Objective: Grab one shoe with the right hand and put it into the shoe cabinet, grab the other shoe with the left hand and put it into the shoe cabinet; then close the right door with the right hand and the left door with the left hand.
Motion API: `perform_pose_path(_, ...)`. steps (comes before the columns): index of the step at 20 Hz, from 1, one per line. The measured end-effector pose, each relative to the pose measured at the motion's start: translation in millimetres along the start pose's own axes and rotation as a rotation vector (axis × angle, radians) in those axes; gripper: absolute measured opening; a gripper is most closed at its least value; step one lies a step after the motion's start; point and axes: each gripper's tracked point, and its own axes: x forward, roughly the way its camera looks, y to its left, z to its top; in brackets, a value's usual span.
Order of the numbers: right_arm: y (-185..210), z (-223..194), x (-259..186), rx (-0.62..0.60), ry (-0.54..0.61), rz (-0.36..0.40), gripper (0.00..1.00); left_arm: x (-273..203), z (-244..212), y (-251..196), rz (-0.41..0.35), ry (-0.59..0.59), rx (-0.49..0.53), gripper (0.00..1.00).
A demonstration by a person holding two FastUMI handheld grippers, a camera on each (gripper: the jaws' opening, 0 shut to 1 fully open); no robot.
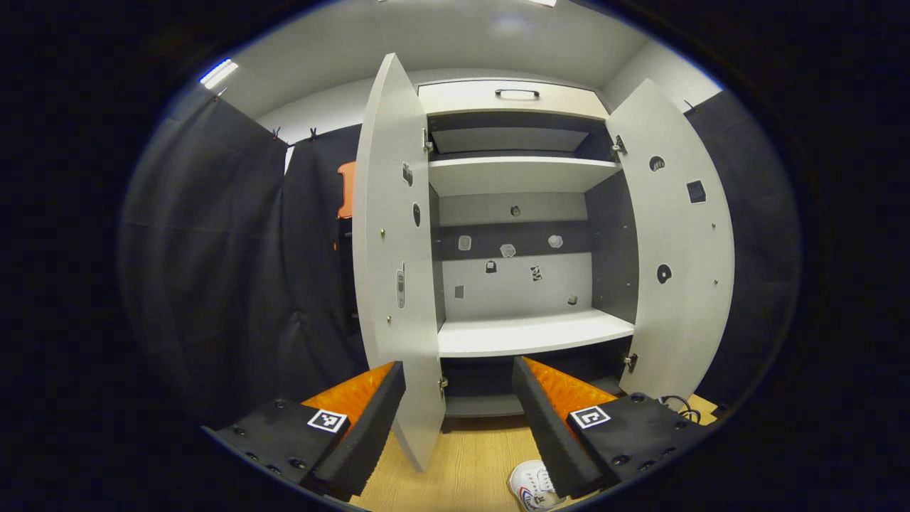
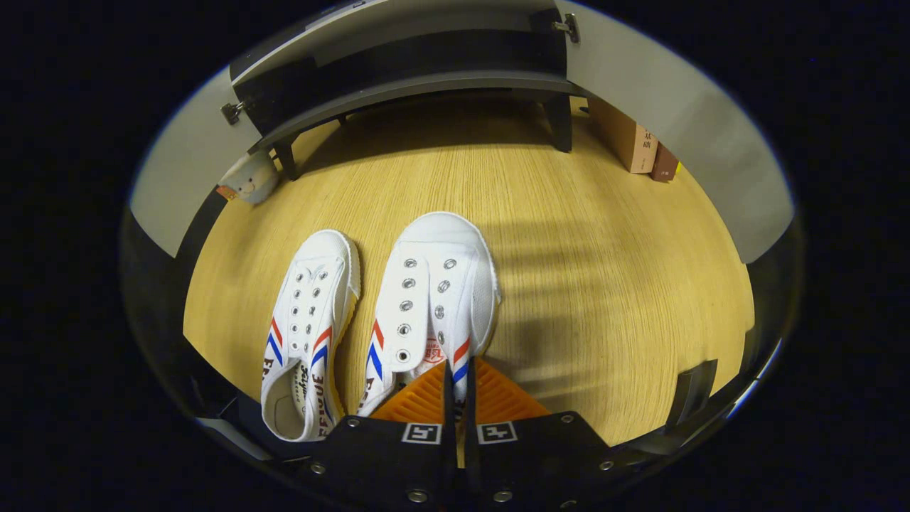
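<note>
Step in hand, as I judge it: first grasp, right hand on one shoe. Starting at my left: my left gripper (image 1: 458, 412) is held spread wide with nothing between the fingers, facing the tall pale grey two-door shoe cabinet (image 1: 530, 334). Its left door (image 1: 391, 249) stands open at 10 o'clock, its right door (image 1: 679, 242) open at 2 o'clock. Contents: the upper, middle and bottom shelves all look bare; only small stickers on the back panel, and a closed drawer with a dark handle (image 1: 517, 92) at 12 o'clock. In the left gripper view a white canvas toe pokes out at 6 o'clock on the wood-grain floor (image 1: 469, 455). Moving right: in the right gripper view, the left white canvas sneaker with red and blue side stripes (image 2: 306, 334) lies at 8 o'clock, untouched, just beside its mate. The right white canvas sneaker with matching stripes (image 2: 434, 291) sits at centre, toe toward the cabinet base at 12 o'clock. My right gripper (image 2: 458, 387) is pressed nearly together, pinching the side wall of that shoe's collar near the heel. A small plush toy (image 2: 249, 181) rests at 10 o'clock, brown boxes (image 2: 629, 139) at 2 o'clock. Next move calls for lifting this shoe without losing the thin grip, then carrying it between the doors onto a shelf.
</note>
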Motion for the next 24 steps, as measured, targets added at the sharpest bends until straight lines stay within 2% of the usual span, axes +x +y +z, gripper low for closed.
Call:
perform_pose_path(6, 23, 17, -23, 0.007, -0.044, 0.034, 0.01, 0, 5, 1, -0.018, -0.026, 0.004, 0.98)
perform_pose_path(13, 46, 77, -71, -0.011, -0.131, 0.045, 0.01, -3, 0, 4, -0.021, -0.030, -0.001, 0.98)
perform_pose_path(19, 51, 117, -118, -0.042, -0.186, 0.038, 0.01, -2, -5, 13, -0.008, -0.028, -0.012, 0.98)
perform_pose_path(24, 52, 170, -172, -0.069, -0.243, 0.058, 0.01, 0, -11, 20, -0.003, -0.020, -0.030, 0.98)
